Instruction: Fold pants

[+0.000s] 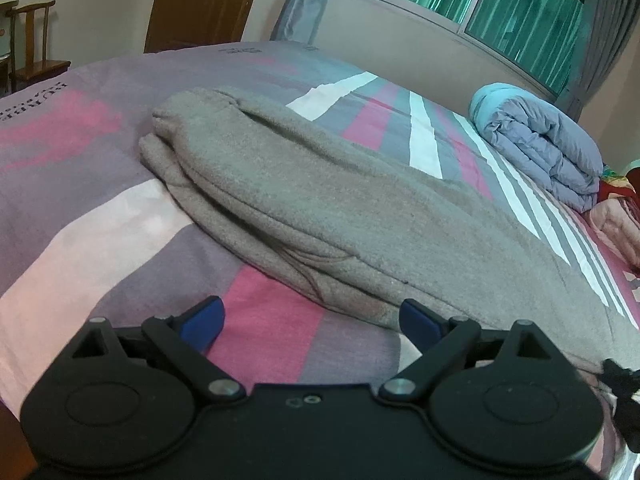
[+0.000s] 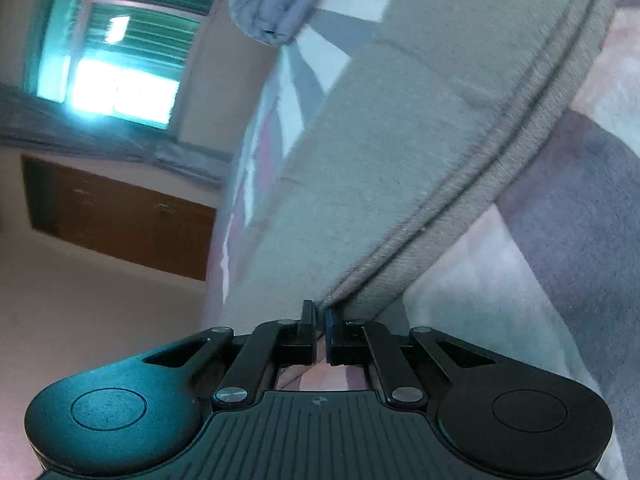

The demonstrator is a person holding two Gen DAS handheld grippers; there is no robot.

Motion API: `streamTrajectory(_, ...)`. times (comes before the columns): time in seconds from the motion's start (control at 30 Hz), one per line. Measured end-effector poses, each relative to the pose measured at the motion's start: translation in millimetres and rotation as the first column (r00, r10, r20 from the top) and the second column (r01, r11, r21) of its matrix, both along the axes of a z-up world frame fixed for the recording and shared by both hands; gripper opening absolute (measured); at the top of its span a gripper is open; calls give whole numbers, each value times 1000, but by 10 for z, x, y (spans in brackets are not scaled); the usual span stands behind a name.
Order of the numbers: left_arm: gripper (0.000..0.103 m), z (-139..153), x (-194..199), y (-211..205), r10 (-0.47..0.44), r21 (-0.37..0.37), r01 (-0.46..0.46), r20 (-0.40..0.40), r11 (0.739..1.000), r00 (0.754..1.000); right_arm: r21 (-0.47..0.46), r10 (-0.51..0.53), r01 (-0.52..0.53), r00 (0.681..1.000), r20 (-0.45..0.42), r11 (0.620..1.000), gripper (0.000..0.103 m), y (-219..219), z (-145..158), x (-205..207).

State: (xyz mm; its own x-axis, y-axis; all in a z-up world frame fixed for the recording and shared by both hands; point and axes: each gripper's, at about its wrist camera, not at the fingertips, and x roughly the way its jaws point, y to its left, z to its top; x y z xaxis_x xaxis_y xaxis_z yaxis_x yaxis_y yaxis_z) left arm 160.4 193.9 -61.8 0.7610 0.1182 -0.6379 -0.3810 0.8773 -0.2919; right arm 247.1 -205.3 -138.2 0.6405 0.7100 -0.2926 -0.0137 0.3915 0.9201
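Note:
Grey fleece pants (image 1: 320, 200) lie lengthwise on the striped bed sheet (image 1: 80, 208), the legs stacked one on the other, the cuffs at the far left. My left gripper (image 1: 312, 320) is open and empty, just above the sheet at the near edge of the pants. In the right wrist view, which is rolled sideways, my right gripper (image 2: 320, 316) is shut on the seamed edge of the pants (image 2: 400, 160).
A rolled blue-grey quilt (image 1: 540, 148) lies at the bed's far right, with pink bedding (image 1: 616, 224) beside it. A wooden chair (image 1: 32, 52) and a brown door (image 1: 200, 0) stand beyond the bed. A window with green blinds (image 1: 500, 4) runs along the back wall.

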Motion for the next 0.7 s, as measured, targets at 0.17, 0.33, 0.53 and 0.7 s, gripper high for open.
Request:
streamTrajectory(0.17,88,-2,-8,1,2,-3,-2,-5,1000,1000,8,10,-10,1000,0,1000,3,-53,-122,-106)
streamTrajectory(0.33,88,3,-9,-10,8,0,-8,-10,1000,1000,8,-7,7,1000,28,1000,4,-236,43,-144)
streamTrajectory(0.53,92,-14,27,-50,16,8,-16,-26,1000,1000,-84,-383,391,918,105,916,5,-1621,250,-434)
streamTrajectory(0.7,93,-19,59,-67,37,5,-37,-33,999,999,-74,-616,613,788,-23,787,47,-2618,-81,-431)
